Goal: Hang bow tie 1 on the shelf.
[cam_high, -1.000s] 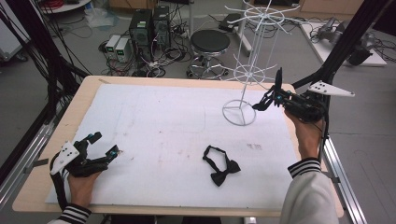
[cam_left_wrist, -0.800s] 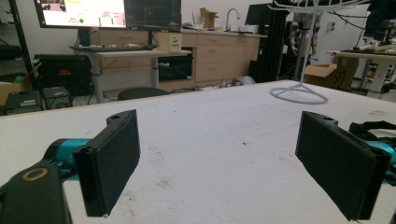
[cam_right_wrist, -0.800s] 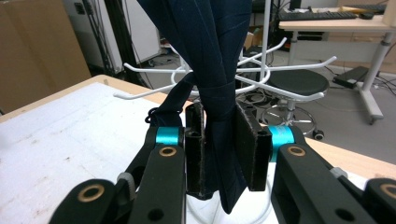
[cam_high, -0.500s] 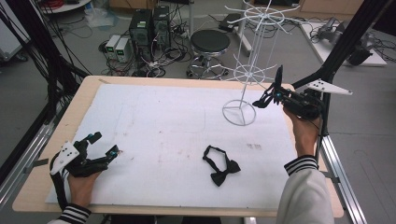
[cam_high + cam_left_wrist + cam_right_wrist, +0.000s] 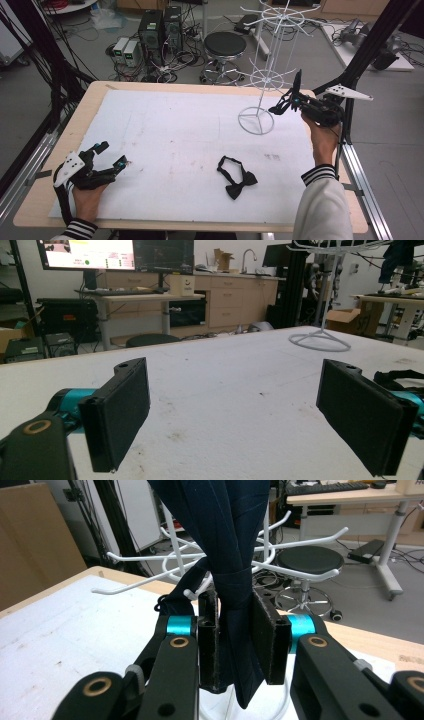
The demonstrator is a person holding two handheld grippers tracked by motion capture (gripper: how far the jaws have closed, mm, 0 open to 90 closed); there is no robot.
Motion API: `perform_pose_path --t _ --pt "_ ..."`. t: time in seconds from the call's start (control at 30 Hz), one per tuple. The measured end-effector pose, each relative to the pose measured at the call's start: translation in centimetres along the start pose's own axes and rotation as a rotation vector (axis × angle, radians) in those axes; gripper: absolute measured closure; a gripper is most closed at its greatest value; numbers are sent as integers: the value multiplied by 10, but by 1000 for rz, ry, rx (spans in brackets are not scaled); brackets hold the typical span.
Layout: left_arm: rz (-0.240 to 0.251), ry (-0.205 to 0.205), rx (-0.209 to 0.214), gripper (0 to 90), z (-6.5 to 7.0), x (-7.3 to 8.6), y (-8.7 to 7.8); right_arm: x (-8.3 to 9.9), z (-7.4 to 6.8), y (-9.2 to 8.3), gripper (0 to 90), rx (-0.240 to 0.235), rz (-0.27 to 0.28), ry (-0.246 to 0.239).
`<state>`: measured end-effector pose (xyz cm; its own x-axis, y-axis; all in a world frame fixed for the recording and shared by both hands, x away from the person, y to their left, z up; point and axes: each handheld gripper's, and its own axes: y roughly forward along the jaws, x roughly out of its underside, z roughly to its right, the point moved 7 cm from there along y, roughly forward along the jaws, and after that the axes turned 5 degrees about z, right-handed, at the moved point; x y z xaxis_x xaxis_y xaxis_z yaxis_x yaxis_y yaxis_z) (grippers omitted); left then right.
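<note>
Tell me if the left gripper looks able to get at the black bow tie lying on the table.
Probably yes: the left gripper is open, and only bare white table lies between it and the black bow tie.

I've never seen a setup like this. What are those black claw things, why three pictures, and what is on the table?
No robot here: a person holds a hand-operated black two-jaw gripper in each hand. The high view looks down from above the table; the other two come from cameras riding on each gripper. On the white-covered wooden table lie a black bow tie and the round base of a white wire display rack. The left gripper rests open near the table's front edge. The right gripper, raised beside the rack's hooks, is shut on a dark navy strip of cloth, seemingly a necktie.
</note>
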<state>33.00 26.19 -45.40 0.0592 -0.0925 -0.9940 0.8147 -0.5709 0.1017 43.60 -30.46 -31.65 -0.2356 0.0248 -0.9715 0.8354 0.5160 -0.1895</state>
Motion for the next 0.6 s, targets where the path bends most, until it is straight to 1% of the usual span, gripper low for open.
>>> perform_pose_path --t 0.03,0.1,0.17,0.27,0.47,0.5,0.53,0.6 --pt "0 0 0 143 0 0 0 1 0 1 745 -1 -5 10" --pt "0 0 0 143 0 0 0 2 1 3 743 0 -7 9" --pt "1 0 0 143 0 0 0 3 1 4 742 -3 -9 25" --pt "3 -3 -3 143 0 0 0 4 1 6 741 -6 -13 29" --pt "3 -1 -1 143 0 0 0 10 4 11 737 -5 -39 52" --pt "4 -1 -2 143 0 0 0 11 4 12 737 -4 -42 60" --pt "4 -1 -2 143 0 0 0 12 5 13 737 -2 -40 58" --pt "2 1 -1 143 0 0 0 14 6 14 737 8 -50 73"
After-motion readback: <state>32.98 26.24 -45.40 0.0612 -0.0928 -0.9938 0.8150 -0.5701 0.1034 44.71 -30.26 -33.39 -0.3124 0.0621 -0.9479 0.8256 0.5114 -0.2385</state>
